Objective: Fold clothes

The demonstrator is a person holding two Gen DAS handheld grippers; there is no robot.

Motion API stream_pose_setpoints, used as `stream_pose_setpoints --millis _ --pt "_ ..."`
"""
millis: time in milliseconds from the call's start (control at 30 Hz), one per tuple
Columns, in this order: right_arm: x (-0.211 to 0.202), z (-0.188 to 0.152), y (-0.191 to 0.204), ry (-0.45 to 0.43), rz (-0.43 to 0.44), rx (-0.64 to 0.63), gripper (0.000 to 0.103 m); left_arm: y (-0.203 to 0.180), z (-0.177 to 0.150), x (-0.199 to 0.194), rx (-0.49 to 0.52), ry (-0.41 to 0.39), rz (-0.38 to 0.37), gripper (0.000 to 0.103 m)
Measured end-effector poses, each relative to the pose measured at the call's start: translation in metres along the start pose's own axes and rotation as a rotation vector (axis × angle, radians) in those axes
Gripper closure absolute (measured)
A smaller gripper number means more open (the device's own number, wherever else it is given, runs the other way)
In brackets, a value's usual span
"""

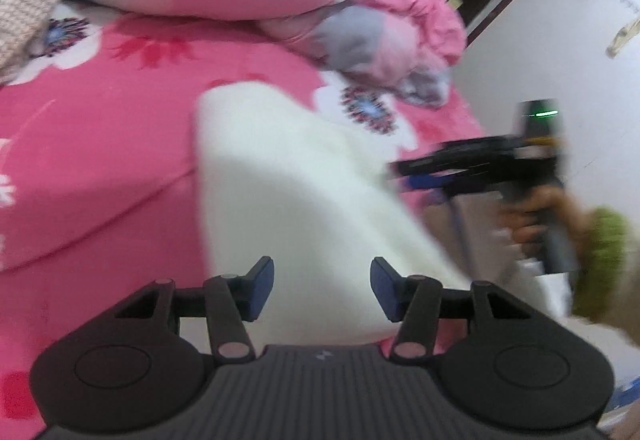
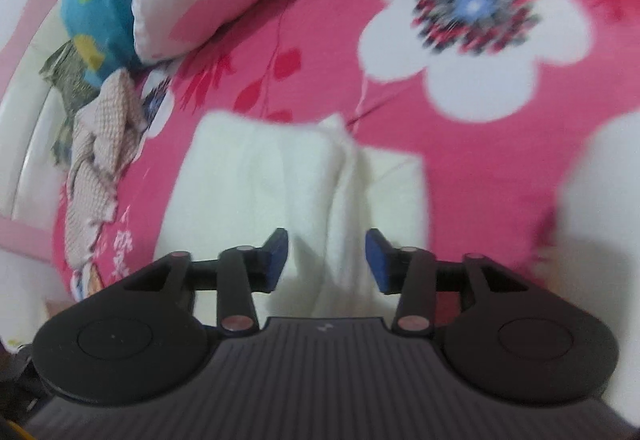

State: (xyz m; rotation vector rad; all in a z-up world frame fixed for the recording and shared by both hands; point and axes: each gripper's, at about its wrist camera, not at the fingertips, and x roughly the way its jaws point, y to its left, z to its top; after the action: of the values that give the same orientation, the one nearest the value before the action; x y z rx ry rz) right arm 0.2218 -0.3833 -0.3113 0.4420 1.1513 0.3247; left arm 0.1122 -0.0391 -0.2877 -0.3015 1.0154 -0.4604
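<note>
Jaws parted on both: left gripper [image 1: 322, 288] & right gripper [image 2: 326, 260] empty over white garment [image 2: 280, 176]. Next pinch far edge corners evenly, fold w/o bunching.

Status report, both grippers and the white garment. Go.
Left gripper open, nothing clamped. Right gripper open, a fold of the white garment between its pads, unpinched. Garment lies on pink bedsheet. Nothing in the way.
</note>
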Motion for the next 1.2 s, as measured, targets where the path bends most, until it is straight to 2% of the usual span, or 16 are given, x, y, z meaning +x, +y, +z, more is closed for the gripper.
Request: stream_pose_setpoints --millis 67,133,200,333,467,500,567,600,800,900,967,1033,1100,1200 --pt "-0.026 -0.01 0.014 -0.026 -0.031 -0.035 0.06 0.008 -0.003 -0.001 0.044 0.028 0.022 0.049" --pt "-0.051 -0.026 0.037 -0.045 -0.051 -0.139 0.06 0.01 -0.008 -0.002 0.101 0.058 0.021 0.047" --pt "-0.063 -0.043 0.064 0.004 -0.047 -0.29 0.056 0.007 -0.014 0.003 0.167 0.101 0.005 0.046" --pt "-0.056 -0.08 0.1 0.153 -0.075 -0.535 0.052 -0.005 -0.028 0.017 0.298 0.165 -0.013 0.043" --pt "-0.036 -0.098 0.101 0.202 -0.071 -0.583 0.052 -0.01 -0.04 0.034 0.358 0.154 0.069 0.044" --pt "-0.031 -0.099 0.099 0.205 -0.069 -0.589 0.057 -0.011 -0.043 0.04 0.378 0.156 0.104 0.048" --pt "-0.024 -0.099 0.098 0.218 -0.078 -0.587 0.089 -0.013 -0.047 0.049 0.416 0.16 0.157 0.054" --pt "-0.024 -0.099 0.099 0.218 -0.082 -0.603 0.096 -0.015 -0.047 0.05 0.423 0.158 0.163 0.055" --pt "-0.046 -0.097 0.12 0.186 -0.182 -0.825 0.096 -0.023 -0.049 0.042 0.431 0.148 0.155 0.056" --pt "-0.027 -0.111 0.111 0.229 -0.25 -0.908 0.096 -0.024 -0.049 0.053 0.415 0.172 0.154 0.056" --pt "-0.006 -0.127 0.102 0.26 -0.289 -0.964 0.096 -0.021 -0.048 0.058 0.36 0.19 0.139 0.055" --pt "0.01 -0.136 0.095 0.276 -0.309 -0.978 0.096 -0.017 -0.048 0.053 0.32 0.217 0.123 0.06" --pt "0.01 -0.137 0.096 0.267 -0.313 -0.958 0.095 -0.014 -0.046 0.037 0.301 0.226 0.131 0.06" --pt "-0.001 -0.13 0.091 0.242 -0.301 -0.869 0.094 -0.015 -0.032 0.002 0.246 0.161 0.126 0.06"
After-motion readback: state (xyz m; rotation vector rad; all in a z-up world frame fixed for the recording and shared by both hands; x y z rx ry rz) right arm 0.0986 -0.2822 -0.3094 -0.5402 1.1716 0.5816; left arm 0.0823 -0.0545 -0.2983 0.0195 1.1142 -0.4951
